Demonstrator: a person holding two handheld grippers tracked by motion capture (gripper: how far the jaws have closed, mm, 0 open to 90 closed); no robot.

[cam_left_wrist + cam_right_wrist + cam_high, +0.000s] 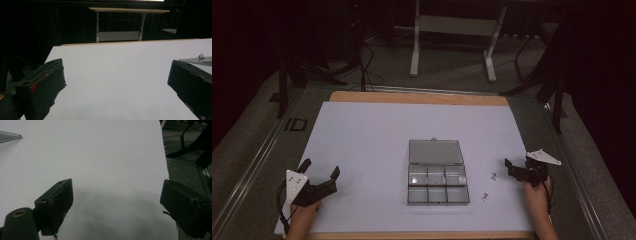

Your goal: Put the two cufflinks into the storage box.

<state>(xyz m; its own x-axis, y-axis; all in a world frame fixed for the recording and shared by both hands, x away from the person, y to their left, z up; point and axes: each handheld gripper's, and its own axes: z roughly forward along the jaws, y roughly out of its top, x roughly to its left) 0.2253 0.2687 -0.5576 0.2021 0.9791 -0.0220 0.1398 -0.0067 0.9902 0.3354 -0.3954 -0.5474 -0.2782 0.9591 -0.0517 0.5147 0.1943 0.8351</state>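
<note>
Clear compartment box (437, 177) lies mid-table on the white sheet (362, 140), lid open; two small metal parts (494, 176) rest just right of it; right gripper (517, 169) sits near them, jaws spread, nothing held; left gripper (319, 174) well apart at the left, jaws spread, empty.

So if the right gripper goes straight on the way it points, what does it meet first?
Likely nothing: the right gripper, jaws open, faces bare white table. The clear box lies off to one side.
</note>
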